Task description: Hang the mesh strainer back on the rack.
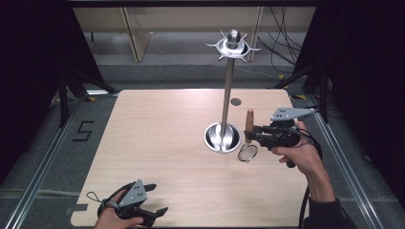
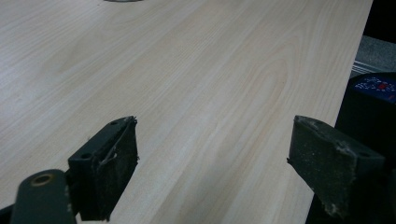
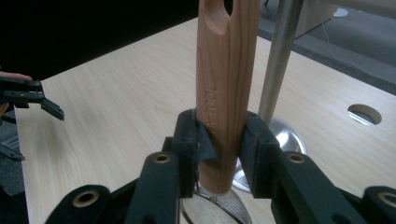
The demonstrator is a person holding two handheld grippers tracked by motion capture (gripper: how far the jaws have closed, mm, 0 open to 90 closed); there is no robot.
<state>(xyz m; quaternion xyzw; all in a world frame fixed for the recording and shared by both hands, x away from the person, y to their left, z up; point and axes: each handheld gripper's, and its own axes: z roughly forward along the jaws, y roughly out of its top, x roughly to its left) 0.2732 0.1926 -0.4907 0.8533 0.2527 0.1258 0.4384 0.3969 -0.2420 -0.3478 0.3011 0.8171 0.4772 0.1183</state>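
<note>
A small strainer with a wooden handle [image 1: 249,120] and a round wire mesh head [image 1: 248,152] is held upright, handle up, just right of the metal stand. My right gripper [image 1: 251,135] is shut on the wooden handle [image 3: 225,88], its pads [image 3: 189,140] pressing both sides, with the mesh [image 3: 219,210] hanging below. The stand has a round silver base [image 1: 222,137], a tall pole [image 1: 228,93] and a hook-ringed top [image 1: 233,46]. At the table's near left corner my left gripper [image 1: 155,198] rests open; its pads [image 2: 114,163] stand wide apart over bare wood.
The light wooden table [image 1: 162,143] has a round cable hole [image 1: 235,101] behind the stand. Dark curtains flank both sides. Metal floor rails [image 1: 43,167] run along the table, and cables [image 1: 282,43] lie on the floor at the back right.
</note>
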